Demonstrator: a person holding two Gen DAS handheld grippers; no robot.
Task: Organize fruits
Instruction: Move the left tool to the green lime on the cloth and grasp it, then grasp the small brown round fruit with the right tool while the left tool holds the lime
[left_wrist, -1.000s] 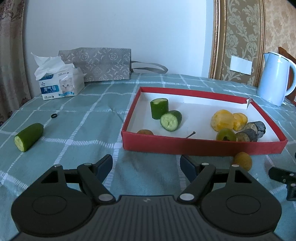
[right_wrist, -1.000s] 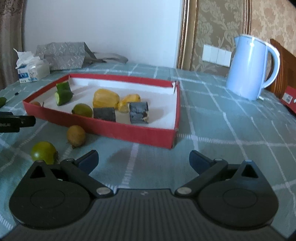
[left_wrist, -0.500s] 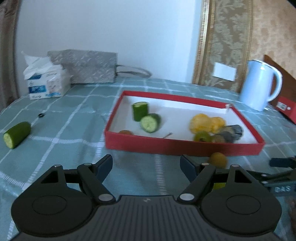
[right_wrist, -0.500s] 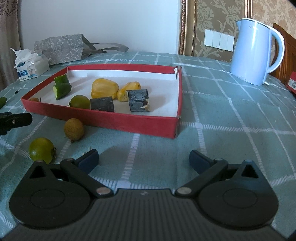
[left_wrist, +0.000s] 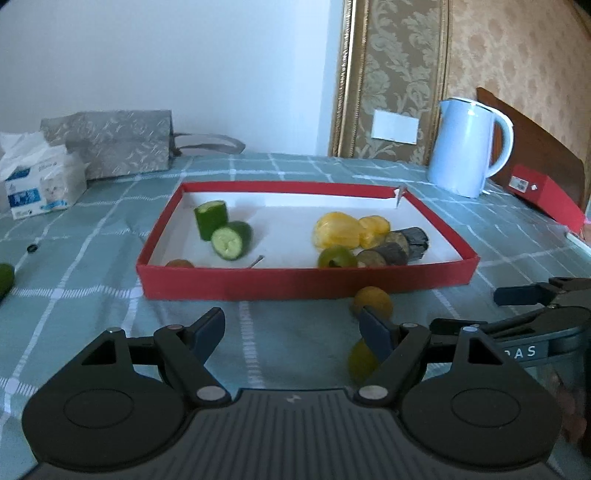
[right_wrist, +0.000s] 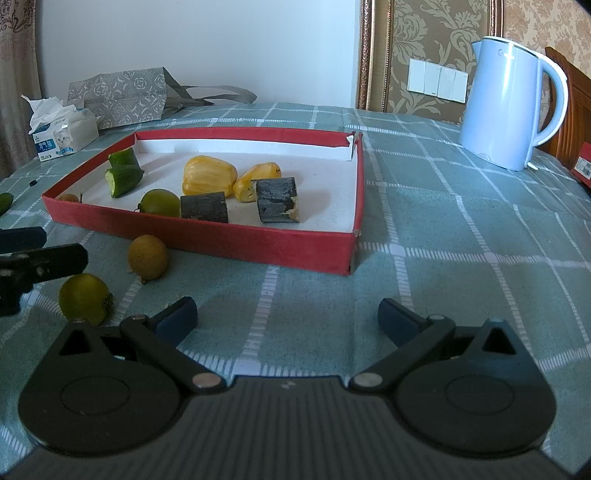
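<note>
Both jaws spread wide, gripping nothing: left gripper (left_wrist: 291, 326) beside green fruit (left_wrist: 360, 360), right gripper (right_wrist: 288, 314) right of it, probably readying for red tray (right_wrist: 258, 242) ahead.

both low views sharing tray (left_wrist: 303, 284)

Soft daylight fills both views, even and fairly bright. The white wall (left_wrist: 184, 66) behind the red box (left_wrist: 306, 282) looks bluish. Fruit inside the box casts only faint shadows. The left wrist view is slightly blurred; the right wrist view is sharper. Straight lines bow near the edges, as on the kettle (right_wrist: 509, 107) right of the box.
</note>
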